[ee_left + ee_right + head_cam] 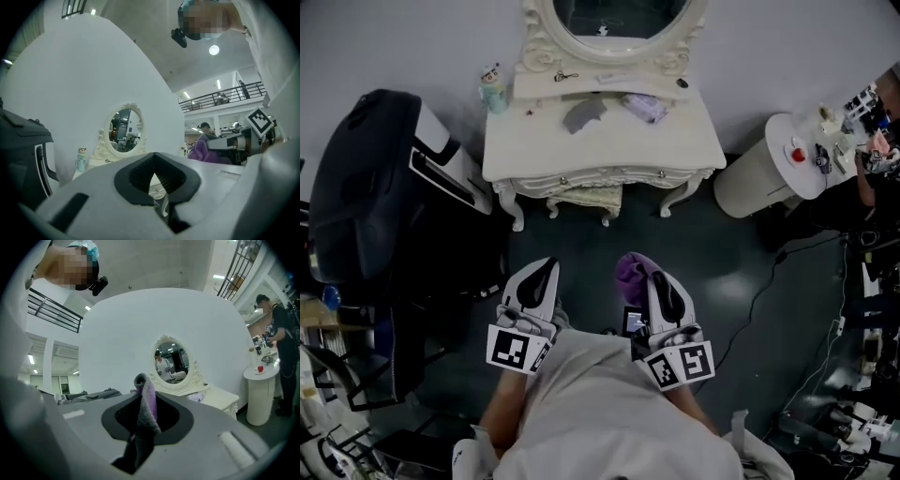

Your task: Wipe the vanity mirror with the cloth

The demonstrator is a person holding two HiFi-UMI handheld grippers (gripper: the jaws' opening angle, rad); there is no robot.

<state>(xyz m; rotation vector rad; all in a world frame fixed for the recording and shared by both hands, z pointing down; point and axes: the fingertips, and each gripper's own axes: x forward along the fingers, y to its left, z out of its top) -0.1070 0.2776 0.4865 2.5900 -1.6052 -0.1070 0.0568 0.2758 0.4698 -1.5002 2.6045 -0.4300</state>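
The purple cloth [146, 411] is clamped between the jaws of the right hand-held gripper [664, 286]. One fold stands up above the pads and the rest hangs down behind them. This gripper is held low in front of the person, well apart from the mirror [621, 17], which is oval and white-framed and stands at the back of the desk [609, 150]. The left hand-held gripper [154, 164] is closed on nothing, its pads meeting at the tips, and sits beside the right one.

A grey rag [584, 114] and a lilac bundle [645, 107] lie near each other on the desk in front of the mirror. A small pale-green bottle [493, 92] stands at the desk's left back corner. A stool [589, 199] is tucked under the desk.

To the right, a round white pedestal [759, 178] carries small items, one of them red. A bulky black object [366, 178] stands at the left. The floor [581, 248] is dark and the wall [412, 37] is white. A cable [757, 298] runs across the floor.
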